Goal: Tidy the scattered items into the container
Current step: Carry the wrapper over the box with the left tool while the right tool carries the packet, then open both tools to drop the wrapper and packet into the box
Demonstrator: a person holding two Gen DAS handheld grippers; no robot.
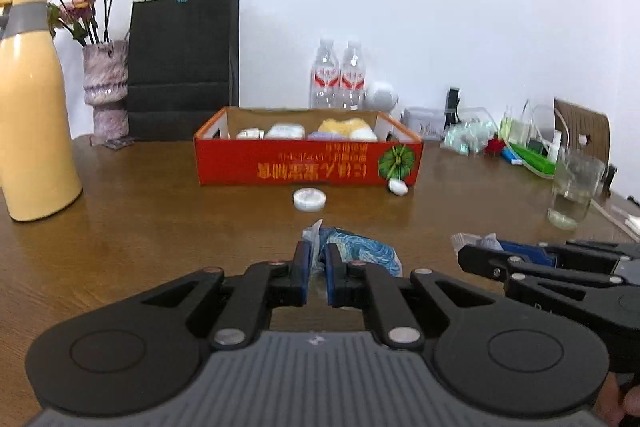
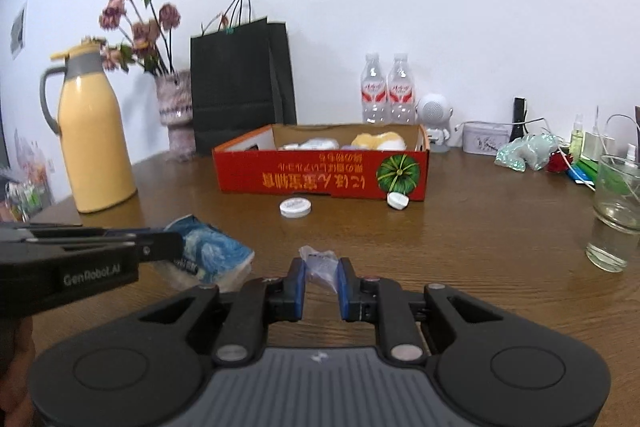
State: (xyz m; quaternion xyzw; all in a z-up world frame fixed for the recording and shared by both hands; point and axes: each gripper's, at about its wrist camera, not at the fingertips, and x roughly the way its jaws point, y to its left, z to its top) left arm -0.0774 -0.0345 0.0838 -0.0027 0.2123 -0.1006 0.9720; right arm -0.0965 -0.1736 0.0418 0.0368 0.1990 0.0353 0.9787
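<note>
Nearest the cameras, the left gripper (image 1: 317,259) is clamped on a soft packet printed with blue and white swirls (image 1: 362,251), held above the brown wooden counter (image 1: 160,211) in front of the red cardboard box (image 1: 308,163). Beside it, the right gripper (image 2: 321,273) pinches a small clear plastic sachet (image 2: 320,263), also in front of the box. Closer to the box, a flat round white tin (image 2: 295,207) lies on the counter just before its front wall, and a small white cap-shaped item (image 2: 397,201) leans against the box's front right corner. Inside the box lie pale wrapped packets and a yellow and white soft lump (image 2: 378,141). Behind the box stand two clear plastic water bottles (image 2: 386,95); left of it, a black paper bag (image 2: 240,83).
</note>
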